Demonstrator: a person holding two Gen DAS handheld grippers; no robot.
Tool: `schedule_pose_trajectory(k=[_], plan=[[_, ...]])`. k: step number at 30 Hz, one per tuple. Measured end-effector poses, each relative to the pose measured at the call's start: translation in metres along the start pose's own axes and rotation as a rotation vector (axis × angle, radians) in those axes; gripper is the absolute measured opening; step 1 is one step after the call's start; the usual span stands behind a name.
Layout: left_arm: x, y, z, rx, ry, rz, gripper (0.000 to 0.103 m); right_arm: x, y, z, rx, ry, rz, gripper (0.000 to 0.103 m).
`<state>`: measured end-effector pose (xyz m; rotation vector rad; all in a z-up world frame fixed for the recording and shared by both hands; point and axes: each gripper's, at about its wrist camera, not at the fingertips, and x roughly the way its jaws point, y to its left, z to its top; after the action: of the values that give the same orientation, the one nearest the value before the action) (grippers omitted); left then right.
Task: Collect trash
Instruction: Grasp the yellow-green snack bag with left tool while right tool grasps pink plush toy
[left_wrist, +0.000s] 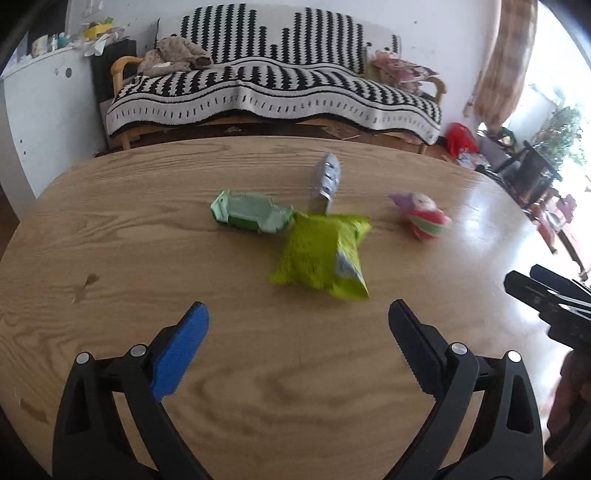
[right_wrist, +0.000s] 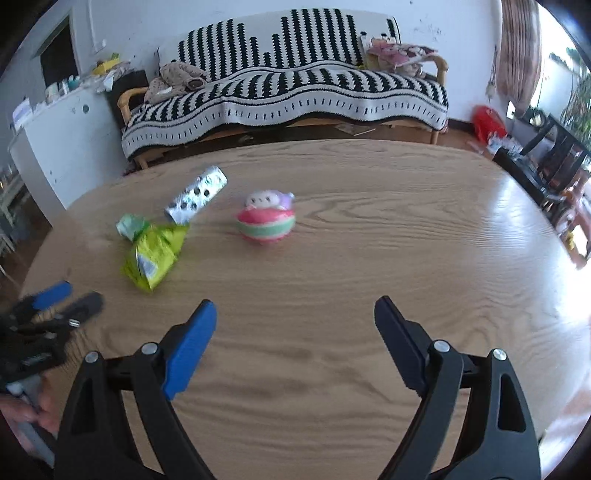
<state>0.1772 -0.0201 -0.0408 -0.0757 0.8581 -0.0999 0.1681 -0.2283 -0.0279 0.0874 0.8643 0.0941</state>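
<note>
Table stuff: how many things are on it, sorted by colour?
Green: 2, the lime snack bag and the green and white carton.
Silver: 1, the pill blister pack.
Pink: 1, the round plush toy.
Total: 4 things on the wooden table.

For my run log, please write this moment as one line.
left gripper: open, empty | right gripper: open, empty | table: yellow-green bag, green packet, blister pack, plush toy

Wooden table (left_wrist: 147, 229) with green wrapper (left_wrist: 249, 211), chip bag (left_wrist: 317, 258), blister pack (left_wrist: 328, 177), plush toy (left_wrist: 424, 216).
</note>
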Motion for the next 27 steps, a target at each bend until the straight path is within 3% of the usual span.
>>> schedule_pose_trajectory(k=[6, 11, 18, 19, 20, 21, 22, 23, 27], plan=[[0.044, -0.017, 0.019, 0.062, 0.031, 0.017, 0.095, 0.042, 0.000, 0.029, -0.019, 0.025, 0.000, 0.087], [0.068, -0.018, 0.027, 0.052, 0.060, 0.016, 0.095, 0.082, -0.001, 0.053, -0.008, 0.074, 0.043, 0.087], [0.092, -0.026, 0.032, 0.079, 0.082, 0.054, 0.095, 0.128, 0.009, 0.064, -0.005, 0.116, 0.067, 0.087], [0.093, -0.027, 0.032, 0.084, 0.083, 0.053, 0.095, 0.132, 0.011, 0.065, -0.016, 0.098, 0.052, 0.087], [0.093, -0.028, 0.032, 0.090, 0.081, 0.052, 0.094, 0.133, 0.013, 0.065, -0.033, 0.087, 0.027, 0.078], [0.092, -0.029, 0.032, 0.094, 0.079, 0.053, 0.089, 0.135, 0.017, 0.064, -0.063, 0.076, 0.011, 0.073], [0.091, -0.030, 0.031, 0.100, 0.073, 0.058, 0.080, 0.134, 0.018, 0.064, -0.072, 0.069, 0.013, 0.055], [0.088, -0.032, 0.030, 0.116, 0.059, 0.068, 0.062, 0.134, 0.019, 0.063, -0.072, 0.074, 0.013, 0.051], [0.081, -0.031, 0.028, 0.110, 0.066, 0.060, 0.050, 0.125, 0.019, 0.056, -0.097, 0.072, 0.003, 0.046]])
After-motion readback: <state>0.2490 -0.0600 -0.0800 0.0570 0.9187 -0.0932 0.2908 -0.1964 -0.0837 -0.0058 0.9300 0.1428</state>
